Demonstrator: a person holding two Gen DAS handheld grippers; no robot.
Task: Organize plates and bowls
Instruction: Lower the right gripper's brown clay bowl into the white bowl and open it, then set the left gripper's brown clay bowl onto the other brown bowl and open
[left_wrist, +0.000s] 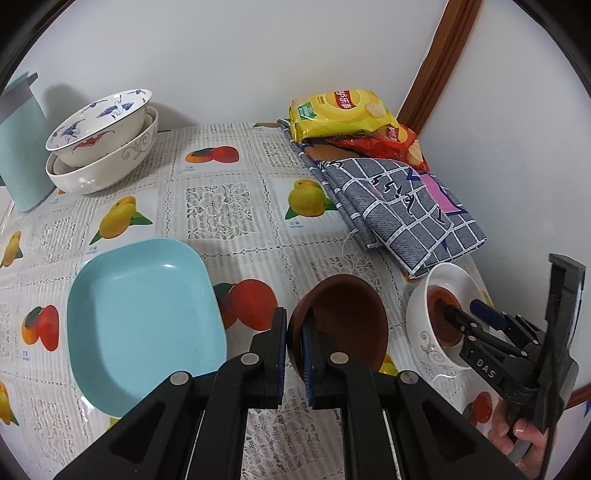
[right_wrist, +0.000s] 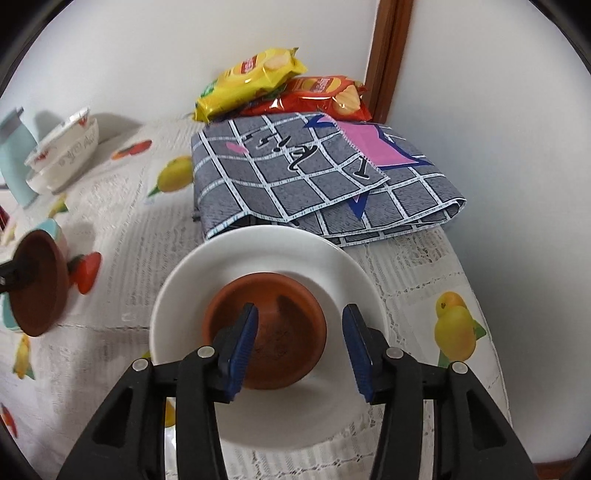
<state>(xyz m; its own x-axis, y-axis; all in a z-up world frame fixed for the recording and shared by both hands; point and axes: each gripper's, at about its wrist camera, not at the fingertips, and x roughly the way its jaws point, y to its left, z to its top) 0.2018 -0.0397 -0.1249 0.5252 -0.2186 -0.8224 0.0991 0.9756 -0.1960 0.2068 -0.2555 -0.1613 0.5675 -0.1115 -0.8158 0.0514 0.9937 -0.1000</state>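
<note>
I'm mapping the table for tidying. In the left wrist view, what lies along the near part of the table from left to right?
Blue dish → brown bowl held tilted in the left gripper → white bowl with a second brown bowl inside → right gripper, reaching into it.

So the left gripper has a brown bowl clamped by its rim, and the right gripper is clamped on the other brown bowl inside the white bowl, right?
Not quite. The right gripper is open: in the right wrist view its pads straddle the brown bowl in the white bowl without pressing it. The left gripper does clamp its brown bowl by the rim.
</note>
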